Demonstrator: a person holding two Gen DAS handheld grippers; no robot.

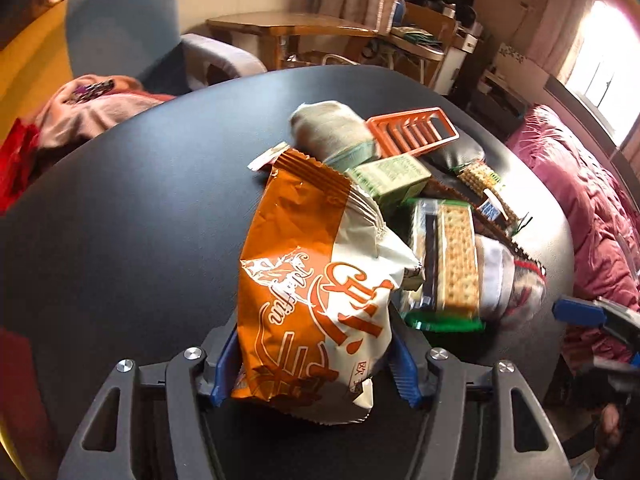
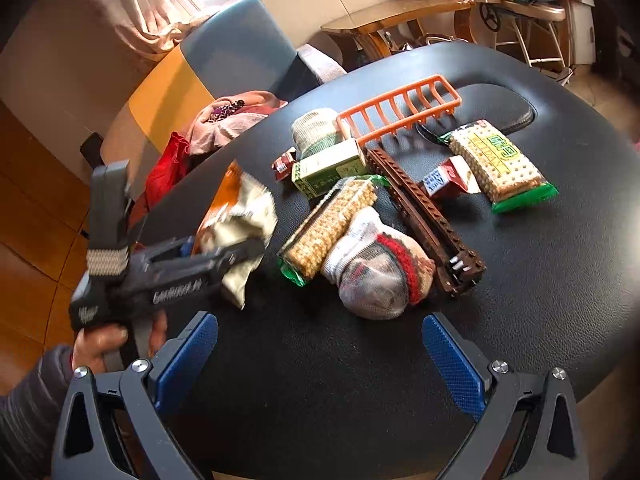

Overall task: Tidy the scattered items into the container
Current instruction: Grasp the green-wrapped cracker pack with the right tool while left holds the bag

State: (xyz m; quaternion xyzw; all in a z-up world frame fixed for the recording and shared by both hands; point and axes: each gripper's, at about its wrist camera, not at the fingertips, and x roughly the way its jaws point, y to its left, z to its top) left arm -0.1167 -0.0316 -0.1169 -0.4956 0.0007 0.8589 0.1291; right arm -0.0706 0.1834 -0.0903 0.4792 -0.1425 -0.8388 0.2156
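Observation:
My left gripper (image 1: 314,372) is shut on an orange-and-white snack bag (image 1: 320,280), held just above the black table (image 1: 140,208). From the right wrist view the same bag (image 2: 244,216) hangs in the left gripper (image 2: 224,258) at the table's left edge. My right gripper (image 2: 320,360) is open with nothing between its fingers, hovering short of a rolled striped sock (image 2: 376,276). Beyond lie two cracker packs (image 2: 332,228) (image 2: 496,164), a green box (image 2: 328,168), a grey-green sock (image 2: 316,132), a small carton (image 2: 448,180) and an orange slatted basket (image 2: 400,108), tilted.
A long brown studded bar (image 2: 424,216) lies among the items. A blue-grey armchair (image 2: 240,48) with pink and red cloth (image 2: 224,116) stands behind the table's left side. A wooden side table (image 2: 400,12) stands farther back. A pink quilt (image 1: 580,200) lies right of the table.

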